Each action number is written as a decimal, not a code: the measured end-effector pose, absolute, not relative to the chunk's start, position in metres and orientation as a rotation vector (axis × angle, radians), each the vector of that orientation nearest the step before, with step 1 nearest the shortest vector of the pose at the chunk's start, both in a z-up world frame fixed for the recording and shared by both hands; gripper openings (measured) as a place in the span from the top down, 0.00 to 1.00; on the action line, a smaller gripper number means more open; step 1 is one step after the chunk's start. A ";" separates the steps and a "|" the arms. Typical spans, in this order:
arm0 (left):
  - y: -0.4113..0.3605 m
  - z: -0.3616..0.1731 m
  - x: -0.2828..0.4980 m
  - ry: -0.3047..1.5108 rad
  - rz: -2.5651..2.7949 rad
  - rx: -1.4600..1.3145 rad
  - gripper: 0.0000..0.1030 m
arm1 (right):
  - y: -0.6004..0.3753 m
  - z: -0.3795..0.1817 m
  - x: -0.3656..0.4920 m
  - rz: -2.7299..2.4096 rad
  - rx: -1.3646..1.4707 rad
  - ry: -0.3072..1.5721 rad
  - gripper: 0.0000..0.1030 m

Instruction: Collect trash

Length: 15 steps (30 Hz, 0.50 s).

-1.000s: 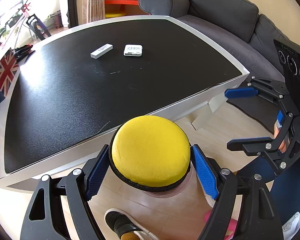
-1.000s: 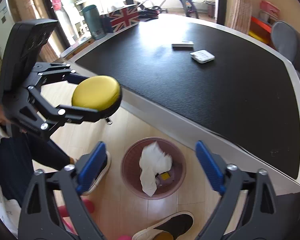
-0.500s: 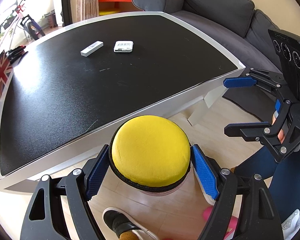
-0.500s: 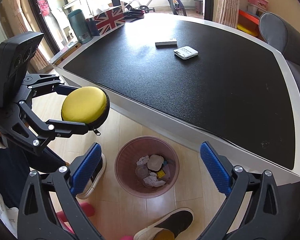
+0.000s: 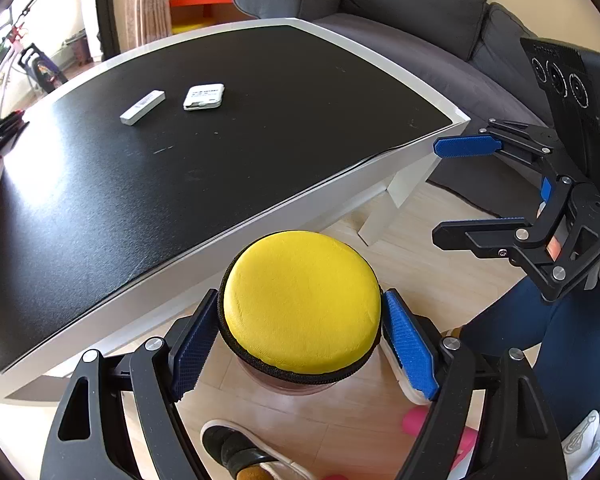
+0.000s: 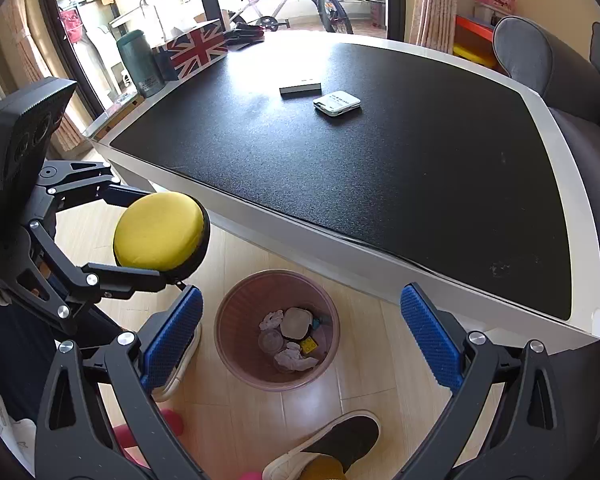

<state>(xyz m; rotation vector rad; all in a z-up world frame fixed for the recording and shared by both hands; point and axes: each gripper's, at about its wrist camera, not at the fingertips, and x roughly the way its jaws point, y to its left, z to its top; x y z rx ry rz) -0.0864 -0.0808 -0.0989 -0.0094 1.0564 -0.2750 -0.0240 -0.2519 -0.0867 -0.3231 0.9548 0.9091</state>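
Note:
My left gripper (image 5: 300, 336) is shut on a round yellow zip case (image 5: 302, 302), held above the floor beside the table; it also shows in the right wrist view (image 6: 160, 232). My right gripper (image 6: 300, 328) is open and empty, above a pink trash bin (image 6: 236, 344) that stands on the floor by the table edge. The bin holds crumpled white tissues (image 6: 294, 358) and other small scraps. In the left wrist view the bin is mostly hidden under the case, and the right gripper (image 5: 456, 188) shows open at the right.
A black-topped white table (image 6: 380, 152) carries a white remote (image 5: 142, 107) and a small white box (image 5: 204, 97). A grey sofa (image 5: 412, 12) stands behind it. My shoes (image 6: 332, 448) and legs are near the bin. A Union Jack box (image 6: 196, 51) sits at the far corner.
A white tissue that was dropping into the bin now lies at the bottom. Both grippers have lifted and drawn back a little; the left still holds the yellow case.

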 end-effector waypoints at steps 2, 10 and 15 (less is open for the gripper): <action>-0.084 -0.100 -0.086 1.056 -0.288 -0.007 0.10 | -0.253 -0.086 -0.023 0.908 -0.319 0.952 0.05; -0.083 -0.100 -0.081 1.052 -0.261 -0.004 0.07 | -0.258 -0.086 -0.022 0.899 -0.310 0.952 0.05; -0.083 -0.102 -0.081 1.059 -0.254 -0.002 0.07 | -0.258 -0.086 -0.023 0.902 -0.312 0.951 0.05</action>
